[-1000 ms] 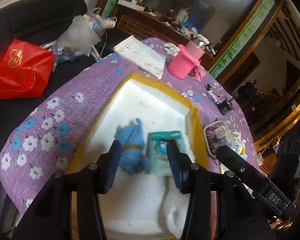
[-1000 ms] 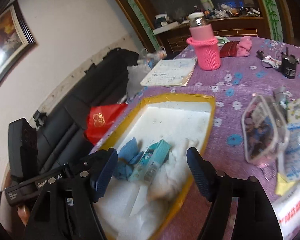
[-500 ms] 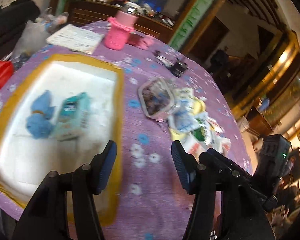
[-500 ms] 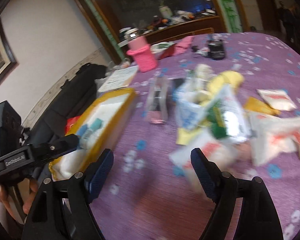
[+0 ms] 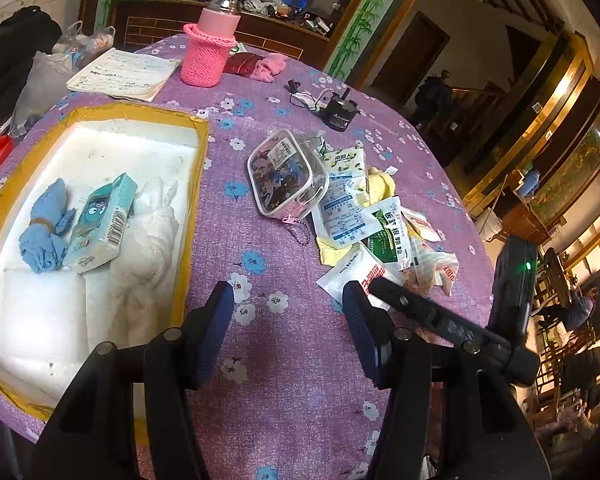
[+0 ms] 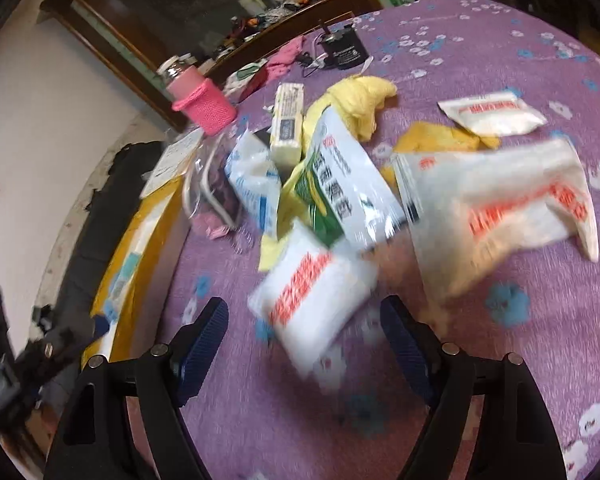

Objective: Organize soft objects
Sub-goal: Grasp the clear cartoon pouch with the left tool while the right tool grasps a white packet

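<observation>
The white tray w/ yellow rim (image 5: 202, 148) serves as landmark. Inside it, in the left wrist view: a blue cloth bundle (image 5: 44, 232) tied w/ a band, a teal tissue pack (image 5: 100, 220) leaning just beside it on the side toward the pile, and a white cloth (image 5: 152, 232) against the tray wall nearest the pile. The tray's near corner is cut off behind the left gripper's body.

Left gripper (image 5: 288, 312) hangs over bare purple flowered tablecloth (image 5: 260, 380), just outside the tray's rim; jaws partly apart, nothing between them, having opened a bit and now steady.

On the far side of the cloth from the tray sits the pile: clear pouch w/ printed pattern (image 5: 284, 172) nearest the tray, then white sachets, a green-and-white sachet (image 5: 390, 236), and a yellow cloth (image 5: 380, 186) mostly buried under them.

Right wrist view is motion-blurred; print on packets unreadable. Right gripper (image 6: 304, 328) is over the pile's near edge, jaws wide, having just closed a little. A white sachet w/ red print (image 6: 316, 304) lies in the gap btwn the fingers, but the pads aren't touching it. The tray shows only as a yellow strip at left edge (image 6: 140, 232), contents barely legible.

Beyond the tray: pink knit-sleeved flask (image 5: 210, 52), open notebook (image 5: 124, 74), both well apart from the pile.
</observation>
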Motion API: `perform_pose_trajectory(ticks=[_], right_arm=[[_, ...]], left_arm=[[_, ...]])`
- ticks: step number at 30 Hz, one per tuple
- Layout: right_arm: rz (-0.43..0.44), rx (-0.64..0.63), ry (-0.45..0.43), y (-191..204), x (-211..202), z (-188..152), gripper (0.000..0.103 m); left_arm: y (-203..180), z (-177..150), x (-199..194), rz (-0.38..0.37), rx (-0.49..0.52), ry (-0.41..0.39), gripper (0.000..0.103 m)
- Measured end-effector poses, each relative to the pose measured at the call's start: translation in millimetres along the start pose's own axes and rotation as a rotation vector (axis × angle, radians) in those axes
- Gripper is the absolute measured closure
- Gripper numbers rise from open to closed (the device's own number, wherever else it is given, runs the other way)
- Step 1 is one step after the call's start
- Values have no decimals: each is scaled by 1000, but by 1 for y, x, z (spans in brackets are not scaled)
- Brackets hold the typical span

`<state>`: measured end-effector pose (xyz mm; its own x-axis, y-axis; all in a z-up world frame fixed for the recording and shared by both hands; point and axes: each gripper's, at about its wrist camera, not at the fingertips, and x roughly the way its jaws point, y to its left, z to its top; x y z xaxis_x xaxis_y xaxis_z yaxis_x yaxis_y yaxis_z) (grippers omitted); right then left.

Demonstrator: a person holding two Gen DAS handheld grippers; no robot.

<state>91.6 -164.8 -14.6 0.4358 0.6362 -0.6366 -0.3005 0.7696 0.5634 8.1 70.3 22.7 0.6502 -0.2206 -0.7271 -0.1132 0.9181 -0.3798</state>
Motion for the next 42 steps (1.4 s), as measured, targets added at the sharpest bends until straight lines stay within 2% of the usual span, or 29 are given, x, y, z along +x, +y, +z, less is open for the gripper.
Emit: perform_pose_trajectory(ticks=[2,3,6,7,8,11,13,16,20,23,24,25,26,31,33,35,40,42], right_arm=[[-22,33,-2,3,6,7,33],[-16,64,-2,4,9,8,40],[-72,50,-13,14,10,2,56],[-90,42,-19,16,8,-1,73],[-84,45,-17,17,7,-4,79],[-43,70,-22,16,13,-13,87],[4,61,-40,13,8,-15,90],[28,38,-72,7,1,-16,91],[32,21,-87,1,4,-18,91],[27,8,-90,2,5,-20,91],[30,6,-93,3,4,-21,91],[36,2,-95,3,3,-21,91],[41,2,-96,3,3,-22,91],[91,-10,-131,1,-7,-29,91],[110,-14,-137,0,-10,-33,95],[85,-23,-145,0,-14,-38,96],[37,-79,-169,14,-23,-46,97],[79,-85,-173,25,-28,-46,97]], left_arm=[[0,3,3,6,-2,8,48],[0,6,5,5,1,10,48],[-3,18,16,26,5,20,48],[-4,23,22,24,8,28,48],[-5,28,27,25,12,36,48],[-15,48,47,43,36,60,48],[-24,63,60,59,55,69,48],[-40,81,76,61,91,77,48],[-54,100,108,147,111,110,48],[-52,104,122,275,126,91,49],[-48,104,122,307,124,75,55],[-43,102,120,323,124,71,78],[-38,99,117,332,123,76,82],[-7,83,79,161,13,39,83],[8,74,56,36,-54,25,83],[23,65,31,-44,-118,2,83],[66,44,-25,-103,-229,-107,83],[82,39,-47,-103,-262,-159,82]])
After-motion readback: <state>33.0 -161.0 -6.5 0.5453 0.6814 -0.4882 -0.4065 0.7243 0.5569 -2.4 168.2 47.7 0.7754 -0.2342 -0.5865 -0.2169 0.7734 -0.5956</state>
